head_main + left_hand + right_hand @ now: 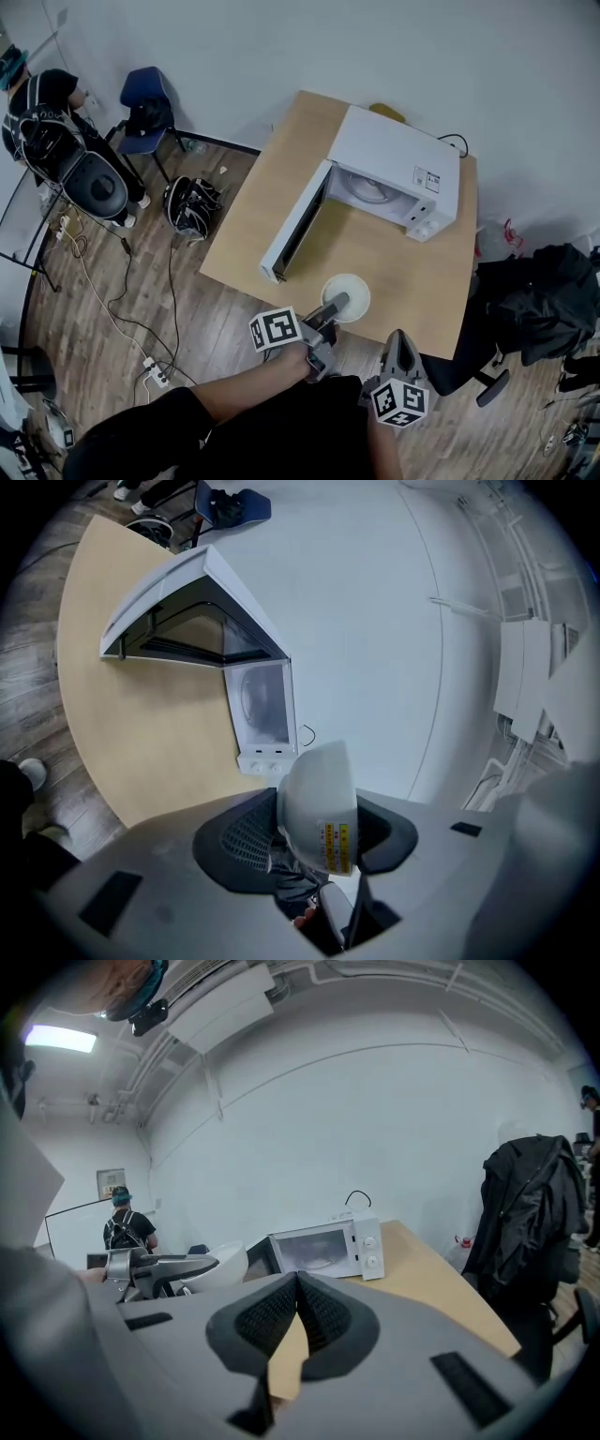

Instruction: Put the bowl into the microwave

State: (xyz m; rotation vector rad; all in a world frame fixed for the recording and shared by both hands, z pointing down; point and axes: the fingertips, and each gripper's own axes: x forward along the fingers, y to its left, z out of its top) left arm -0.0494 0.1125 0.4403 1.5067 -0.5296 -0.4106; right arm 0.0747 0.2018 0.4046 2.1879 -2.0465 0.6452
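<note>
A white bowl (pixel 346 296) hangs over the near part of the wooden table (pixel 253 220), in front of the white microwave (pixel 395 174), whose door (pixel 294 232) stands wide open to the left. My left gripper (pixel 330 311) is shut on the bowl's rim; in the left gripper view the bowl (pixel 317 803) sits tilted on edge between the pads of the left gripper (pixel 314 834), with the microwave (pixel 260 708) ahead. My right gripper (pixel 399 345) waits near the table's front edge, shut and empty. In the right gripper view the right gripper (pixel 298 1290) faces the microwave (pixel 330 1248), the bowl (pixel 223 1264) to its left.
A blue chair (pixel 145 105), bags (pixel 191 206) and cables lie on the floor to the left. A black jacket (pixel 542 298) hangs over a chair on the right. A person (pixel 42 108) stands at the far left. A glass turntable (pixel 369 188) shows inside the microwave.
</note>
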